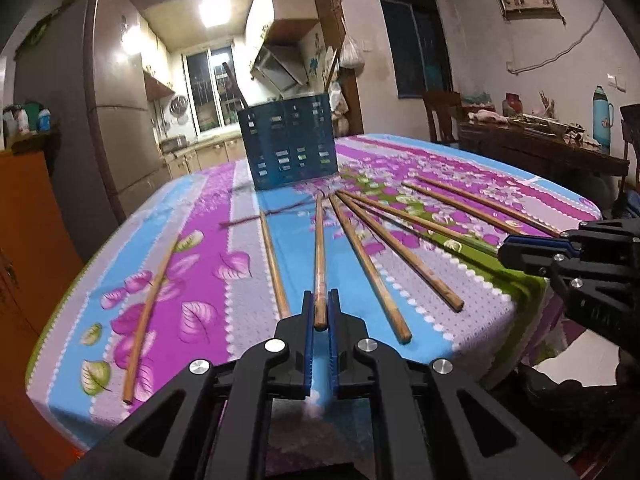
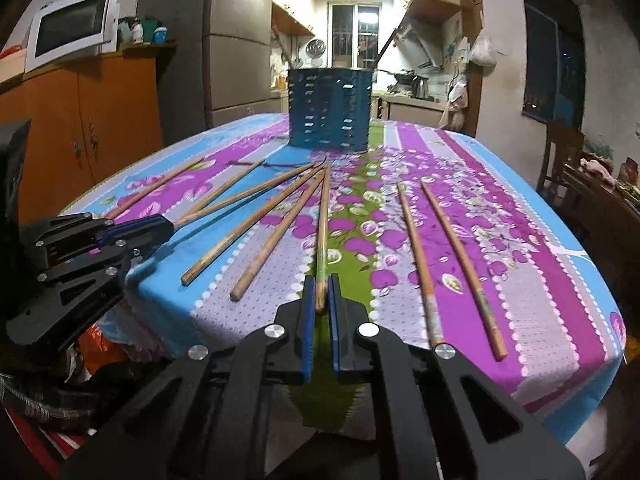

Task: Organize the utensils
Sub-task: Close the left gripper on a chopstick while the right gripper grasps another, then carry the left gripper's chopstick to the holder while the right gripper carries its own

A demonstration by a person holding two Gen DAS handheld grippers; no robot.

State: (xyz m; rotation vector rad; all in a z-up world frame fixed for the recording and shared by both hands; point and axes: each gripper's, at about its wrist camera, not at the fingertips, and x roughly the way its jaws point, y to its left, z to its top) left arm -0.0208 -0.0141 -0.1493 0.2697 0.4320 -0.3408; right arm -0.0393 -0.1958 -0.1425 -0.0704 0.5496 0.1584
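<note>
**Quick headcount of the table**

Eight wooden chopsticks (image 2: 420, 260) laid out on the cloth, fanned from far left to far right. One blue slotted holder (image 1: 290, 146) with two more sticks (image 1: 232, 84) poking out the top. One flowery tablecloth (image 1: 208, 240). Two grippers: left gripper (image 1: 320, 312), right gripper (image 2: 321, 296).

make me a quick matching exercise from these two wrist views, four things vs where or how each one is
Things:
1. left gripper
2. right gripper
3. blue holder
4. chopstick pair

States:
A. stands upright at the far end of the tablecloth
B. lies untouched to the right of the right gripper
C. fingers closed on a chopstick over the green stripe
D. fingers closed on a chopstick over the blue stripe

Pairs: 1-D, 2-C, 3-A, 4-B
</note>
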